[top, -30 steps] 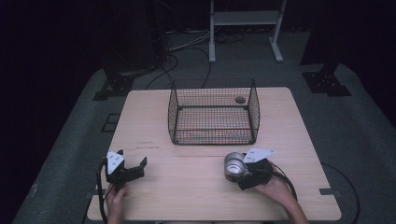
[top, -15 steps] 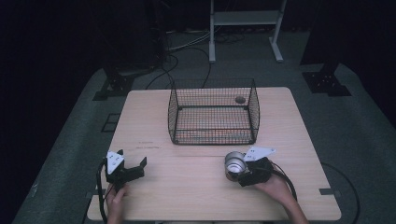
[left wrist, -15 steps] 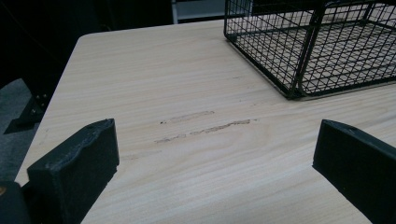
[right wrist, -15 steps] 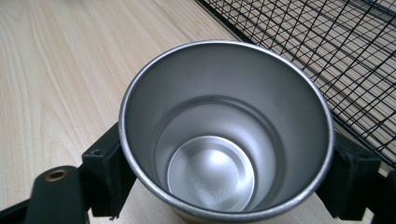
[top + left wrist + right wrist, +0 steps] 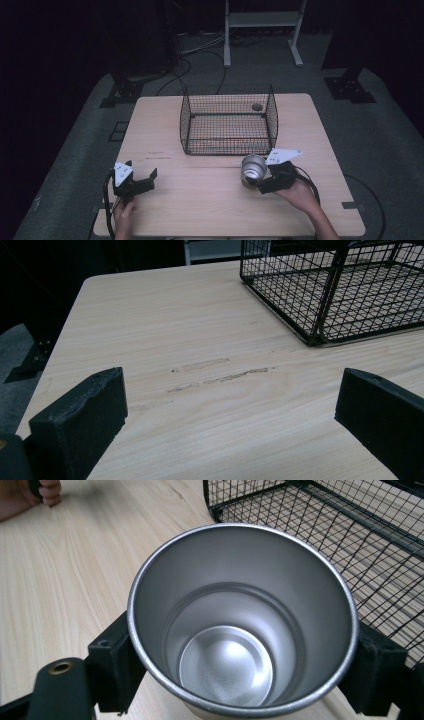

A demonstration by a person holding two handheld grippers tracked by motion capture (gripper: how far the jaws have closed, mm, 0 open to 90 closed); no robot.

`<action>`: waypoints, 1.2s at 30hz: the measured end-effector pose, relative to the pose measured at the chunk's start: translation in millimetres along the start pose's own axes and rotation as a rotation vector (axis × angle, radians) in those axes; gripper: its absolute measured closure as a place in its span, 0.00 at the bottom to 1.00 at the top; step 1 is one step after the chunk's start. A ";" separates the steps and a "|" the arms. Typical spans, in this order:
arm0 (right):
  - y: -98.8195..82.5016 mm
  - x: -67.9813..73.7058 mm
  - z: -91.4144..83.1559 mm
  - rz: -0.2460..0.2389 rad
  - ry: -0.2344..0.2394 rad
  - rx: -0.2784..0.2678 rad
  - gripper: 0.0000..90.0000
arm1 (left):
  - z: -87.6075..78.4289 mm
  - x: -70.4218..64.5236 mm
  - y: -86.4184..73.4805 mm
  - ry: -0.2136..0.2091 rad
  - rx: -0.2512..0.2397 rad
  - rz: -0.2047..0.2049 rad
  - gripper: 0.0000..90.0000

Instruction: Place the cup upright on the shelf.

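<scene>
From the high view, a pale wooden desk (image 5: 215, 210) carries a black wire basket (image 5: 228, 120) toward its far middle, open at the top. A small round object (image 5: 257, 106) shows near the basket's far right corner; whether it lies inside or behind the mesh cannot be told. At the near right, the person's right hand (image 5: 300, 194) holds the right tool (image 5: 265, 181), its jaws clamped on a metal cup (image 5: 252, 169) that tilts with its open mouth toward the camera, just in front of the basket's near right corner. At the near left, the left hand (image 5: 125, 212) holds the left tool (image 5: 142, 176), jaws spread apart and holding nothing — well apart from the cup.

In the left gripper view, the left tool (image 5: 230, 412) has its two black jaws wide at either side, bare desk (image 5: 165, 315) between them, with faint scuff marks (image 5: 220, 374) on the wood. The basket's corner (image 5: 320, 290) stands at the upper right.

In the right gripper view, the right tool (image 5: 245, 665) grips the cup (image 5: 240, 615) on both sides of its wall — the shiny inside and round bottom are plain to see. The basket (image 5: 350, 525) is just beyond, at upper right; fingers of the other hand (image 5: 30, 495) show at the upper left.
</scene>
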State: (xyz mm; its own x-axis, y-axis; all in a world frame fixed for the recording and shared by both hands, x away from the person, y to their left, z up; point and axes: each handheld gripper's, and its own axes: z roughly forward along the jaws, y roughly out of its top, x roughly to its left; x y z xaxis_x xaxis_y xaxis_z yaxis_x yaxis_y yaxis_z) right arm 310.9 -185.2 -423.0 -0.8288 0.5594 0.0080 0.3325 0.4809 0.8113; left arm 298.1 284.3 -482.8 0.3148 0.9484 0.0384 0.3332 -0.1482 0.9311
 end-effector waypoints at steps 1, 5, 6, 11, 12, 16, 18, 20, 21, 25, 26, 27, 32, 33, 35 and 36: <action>0.0 0.0 0.0 0.000 0.000 0.000 0.20 | 0.0 0.0 0.0 0.000 0.000 0.000 0.00; 7.2 -6.3 -5.1 0.017 0.010 -0.004 0.20 | 0.0 -0.1 0.0 -0.001 -0.001 0.002 0.00; 7.2 -6.3 -5.1 0.017 0.010 -0.004 0.20 | 0.0 -0.1 0.0 -0.001 -0.001 0.002 0.00; 13.5 -9.6 -8.1 0.022 0.012 -0.003 0.20 | -0.1 0.0 -0.1 0.000 0.000 0.001 0.00; 16.5 -10.4 -9.2 0.021 0.012 -0.006 0.20 | -0.1 0.0 0.0 0.000 0.000 0.001 0.00; 21.4 -12.6 -10.5 0.022 0.016 -0.005 0.20 | -0.1 0.0 0.0 0.000 0.001 0.002 0.00; 23.0 -13.0 -10.9 0.024 0.016 -0.005 0.20 | -0.1 0.0 -0.1 0.000 0.001 0.002 0.00; 27.0 -14.6 -12.4 0.023 0.020 -0.009 0.20 | -0.2 0.0 -0.1 0.000 0.000 0.001 0.00; 28.2 -15.3 -13.1 0.023 0.022 -0.013 0.20 | -0.2 0.0 -0.1 0.000 0.000 0.001 0.00; 35.5 -18.5 -16.7 0.031 0.031 -0.021 0.20 | -0.2 -0.1 -0.1 0.000 0.000 0.001 0.00; 37.5 -19.3 -17.4 0.034 0.036 -0.023 0.20 | -0.2 -0.1 -0.1 0.000 0.000 0.001 0.00; 40.8 -20.7 -18.5 0.034 0.038 -0.025 0.20 | -0.2 0.0 -0.1 0.000 0.000 0.001 0.00; 49.3 -22.3 -19.4 0.031 0.041 -0.020 0.20 | -0.2 0.0 -0.1 0.000 0.000 0.001 0.00; 49.3 -22.3 -19.4 0.031 0.041 -0.020 0.20 | -0.2 0.0 -0.1 0.000 0.000 0.001 0.00; 54.0 -23.0 -19.0 0.030 0.048 -0.019 0.20 | -0.3 0.0 -0.1 -0.001 0.000 0.001 0.00; 54.0 -23.0 -19.0 0.030 0.048 -0.019 0.20 | -0.3 0.0 -0.1 -0.001 0.000 0.001 0.00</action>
State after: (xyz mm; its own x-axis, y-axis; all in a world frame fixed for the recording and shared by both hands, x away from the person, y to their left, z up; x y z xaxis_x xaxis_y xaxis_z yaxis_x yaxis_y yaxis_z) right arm 339.3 -185.0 -368.2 -0.8397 0.5398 0.0600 0.3490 0.4516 0.8211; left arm 297.8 284.4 -482.8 0.3158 0.9480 0.0394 0.3327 -0.1495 0.9311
